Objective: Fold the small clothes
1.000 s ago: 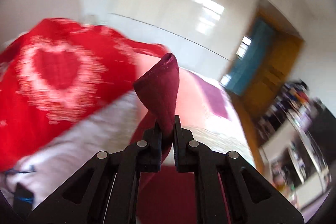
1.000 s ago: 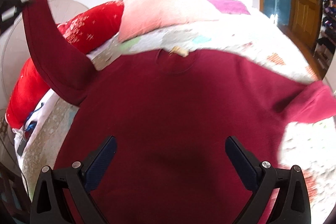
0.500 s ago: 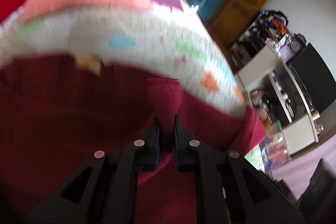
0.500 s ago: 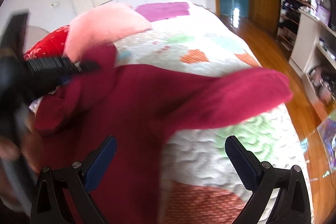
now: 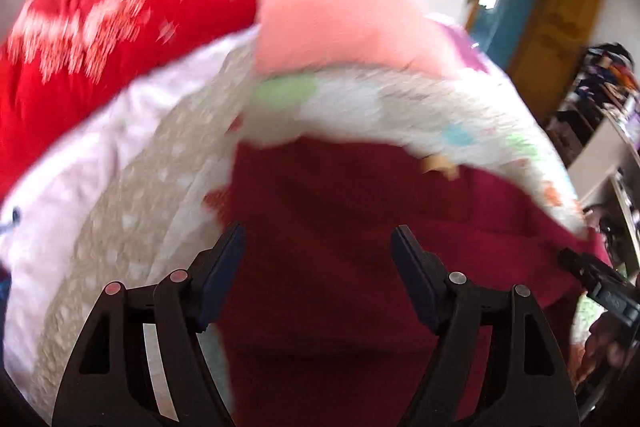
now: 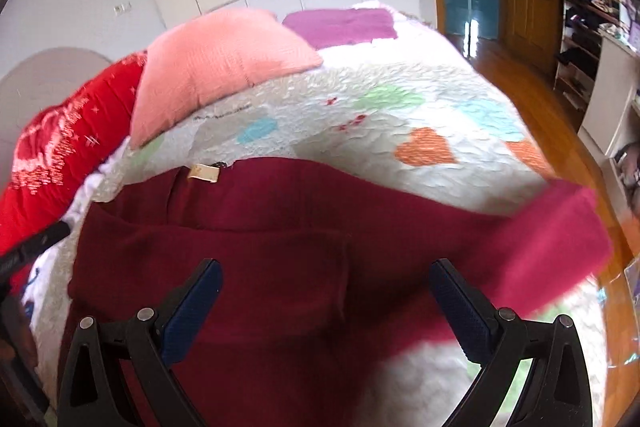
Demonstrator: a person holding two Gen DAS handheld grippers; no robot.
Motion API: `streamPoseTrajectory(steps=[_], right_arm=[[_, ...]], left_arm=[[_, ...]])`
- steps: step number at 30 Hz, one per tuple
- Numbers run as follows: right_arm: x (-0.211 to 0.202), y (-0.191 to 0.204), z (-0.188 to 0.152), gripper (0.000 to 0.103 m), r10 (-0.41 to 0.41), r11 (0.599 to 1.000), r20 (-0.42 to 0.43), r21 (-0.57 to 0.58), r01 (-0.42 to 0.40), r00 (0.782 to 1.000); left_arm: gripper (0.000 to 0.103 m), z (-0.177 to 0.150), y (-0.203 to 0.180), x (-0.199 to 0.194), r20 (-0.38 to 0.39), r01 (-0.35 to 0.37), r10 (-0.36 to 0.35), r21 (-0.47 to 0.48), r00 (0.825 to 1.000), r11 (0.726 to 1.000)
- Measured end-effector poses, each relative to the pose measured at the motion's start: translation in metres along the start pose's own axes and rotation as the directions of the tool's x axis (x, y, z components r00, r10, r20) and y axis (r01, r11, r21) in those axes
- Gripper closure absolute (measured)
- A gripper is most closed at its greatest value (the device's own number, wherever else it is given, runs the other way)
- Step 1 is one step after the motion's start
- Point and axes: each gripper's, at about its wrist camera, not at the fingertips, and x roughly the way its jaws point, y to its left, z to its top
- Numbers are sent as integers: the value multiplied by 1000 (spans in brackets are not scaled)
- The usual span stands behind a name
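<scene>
A maroon sweater (image 6: 280,227) lies flat on the quilted bed (image 6: 360,107), its tan neck label (image 6: 204,173) toward the pillows. One sleeve (image 6: 240,263) lies folded across the body; the other sleeve (image 6: 552,239) stretches out to the right. My left gripper (image 5: 318,247) hovers low over the sweater's (image 5: 340,207) left part, its jaws opening with no cloth pinched between them. My right gripper (image 6: 326,279) stands wide open above the sweater's body, holding nothing. Each gripper shows at the edge of the other's view, the right gripper (image 5: 596,279) and the left gripper (image 6: 36,247).
A pink pillow (image 6: 216,67) and a red pillow (image 6: 64,143) with a white pattern lie at the head of the bed, a purple cloth (image 6: 340,23) behind them. Wooden floor (image 6: 532,99), shelves (image 6: 592,27) and a white desk (image 6: 612,99) stand to the right.
The left gripper came down from holding the sleeve up, laid it across the sweater and let go, its jaws spreading. The right gripper swung right, staying open.
</scene>
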Motion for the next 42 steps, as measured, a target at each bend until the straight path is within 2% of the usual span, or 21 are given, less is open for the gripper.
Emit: streamPoseTrajectory(steps=[3, 5, 7, 8, 10, 13, 15, 17, 19, 21, 22, 25, 28, 30, 32, 35, 38, 42], right_arm=[[33, 3, 1, 4, -80, 997, -103, 7, 81, 991], [36, 6, -3, 20, -80, 997, -82, -25, 78, 993], [40, 11, -6, 69, -104, 990, -72, -100, 96, 992], [40, 13, -6, 75, -86, 988, -67, -133, 76, 994], [32, 12, -2, 98, -74, 987, -46, -144, 67, 996], [11, 9, 10, 98, -42, 990, 36, -137, 47, 998], [7, 8, 16, 98, -51, 989, 60, -137, 59, 997], [16, 7, 18, 98, -75, 986, 48, -143, 81, 996], [30, 4, 16, 98, -90, 986, 18, -137, 92, 996], [44, -3, 10, 97, -135, 982, -75, -145, 123, 988], [41, -7, 8, 95, -121, 986, -79, -124, 110, 990], [10, -14, 2, 84, -122, 990, -9, -66, 121, 992], [-7, -1, -5, 83, -30, 996, 20, -86, 32, 999], [6, 13, -15, 83, 0, 989, -39, -149, -6, 999], [28, 17, -27, 83, -57, 983, -105, -180, 37, 993], [16, 18, -30, 83, -70, 982, -81, -178, 55, 994], [-6, 20, -28, 81, -30, 990, -63, -142, 21, 998], [-33, 23, -33, 72, -18, 991, -6, -136, 17, 1000]], left_arm=[[27, -12, 9, 23, -62, -3, 2, -17, 998, 1000], [27, -21, 4, 36, -89, -42, 43, 21, 995, 999], [27, -28, -5, 41, -77, -91, 97, 82, 992, 993], [27, -31, -8, 42, -65, -108, 115, 103, 991, 989], [27, -31, -9, 39, -49, -117, 122, 105, 991, 988], [27, -29, 2, 31, -15, -68, 68, 7, 998, 998], [27, -27, 8, 37, -27, -60, 59, -40, 998, 997], [27, -28, 4, 41, -31, -78, 77, -26, 997, 997], [27, -34, -4, 42, -17, -119, 120, 29, 993, 992], [27, -37, -10, 41, -8, -144, 145, 69, 989, 987], [27, -38, -12, 41, -4, -149, 150, 76, 989, 986], [27, -38, -10, 42, -7, -149, 150, 72, 989, 986], [27, -38, -10, 43, -6, -154, 155, 75, 988, 985], [27, -39, -13, 38, -9, -160, 162, 83, 987, 984], [27, -42, -16, 31, -8, -161, 162, 96, 987, 982], [27, -48, -23, 17, -4, -150, 151, 115, 988, 982], [27, -51, -29, 4, 9, -140, 140, 116, 990, 983], [27, -56, -38, -18, 45, -117, 113, 109, 993, 987]])
